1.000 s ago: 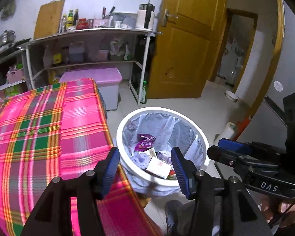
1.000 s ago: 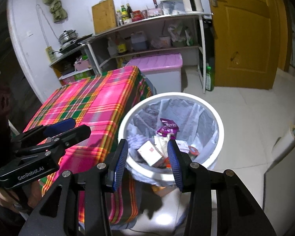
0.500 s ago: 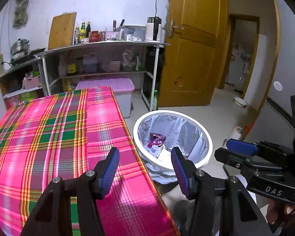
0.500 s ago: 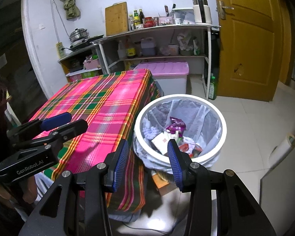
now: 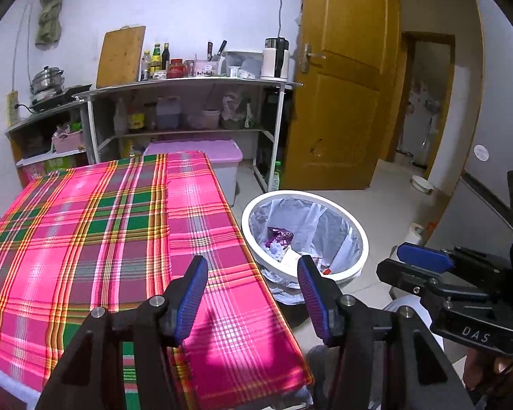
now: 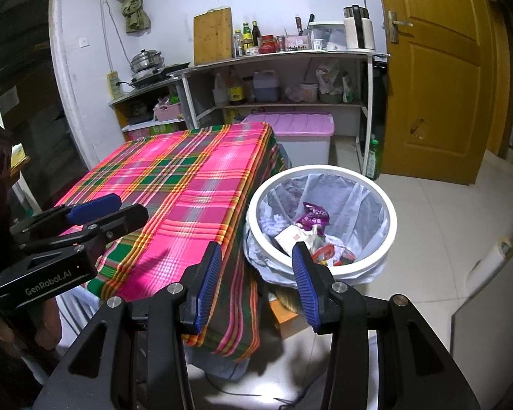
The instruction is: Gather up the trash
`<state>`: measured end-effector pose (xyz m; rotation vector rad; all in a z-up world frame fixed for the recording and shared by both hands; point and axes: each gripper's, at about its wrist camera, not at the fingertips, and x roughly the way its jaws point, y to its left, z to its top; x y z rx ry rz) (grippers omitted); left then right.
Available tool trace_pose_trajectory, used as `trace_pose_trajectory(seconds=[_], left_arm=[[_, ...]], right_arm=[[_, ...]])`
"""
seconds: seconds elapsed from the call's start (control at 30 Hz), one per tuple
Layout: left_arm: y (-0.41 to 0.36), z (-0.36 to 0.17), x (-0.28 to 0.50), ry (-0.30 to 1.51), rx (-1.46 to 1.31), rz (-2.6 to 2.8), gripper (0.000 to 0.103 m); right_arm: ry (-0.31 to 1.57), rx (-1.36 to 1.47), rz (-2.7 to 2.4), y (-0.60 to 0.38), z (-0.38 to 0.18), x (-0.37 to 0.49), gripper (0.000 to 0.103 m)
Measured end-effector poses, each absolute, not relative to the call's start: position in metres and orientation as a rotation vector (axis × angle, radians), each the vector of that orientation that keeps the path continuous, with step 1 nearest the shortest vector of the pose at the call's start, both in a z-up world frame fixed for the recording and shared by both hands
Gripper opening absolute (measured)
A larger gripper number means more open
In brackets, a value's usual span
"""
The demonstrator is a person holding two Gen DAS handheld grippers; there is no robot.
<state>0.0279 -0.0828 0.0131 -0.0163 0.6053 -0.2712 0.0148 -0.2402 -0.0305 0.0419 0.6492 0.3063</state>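
Note:
A white-rimmed trash bin [image 5: 355, 229] with a clear liner stands on the floor beside the table; it also shows in the right wrist view [image 6: 390, 212]. Inside lie a purple wrapper [image 6: 313, 218], a white carton [image 6: 289, 237] and other scraps. My left gripper [image 5: 253, 294] is open and empty, held above the table's near right edge. My right gripper [image 6: 256, 280] is open and empty, held above the table corner and the bin's near rim. Each gripper shows in the other's view: the right one [image 5: 424, 263], the left one [image 6: 95, 212].
A table with a pink and green plaid cloth [image 5: 102, 232] fills the left. Behind it stand a metal shelf [image 5: 188, 85] with bottles and a kettle, and a lidded pink storage box [image 5: 201, 150]. A wooden door [image 5: 338, 102] is at the back right. Tiled floor surrounds the bin.
Both grippers have pulled back and up from over the bin. The bin now looks smaller and farther, and more of the table is in view. Both stay open and empty.

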Motion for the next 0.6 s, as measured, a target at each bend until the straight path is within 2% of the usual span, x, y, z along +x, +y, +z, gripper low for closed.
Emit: trace_pose_trajectory(seconds=[0.6], left_arm=[[-0.0801,0.0135,0.0229,0.601,-0.014,-0.267,0.054]], right_arm=[[0.647,0.029,0.313,-0.2359,-0.0281,0.0109,0.044]])
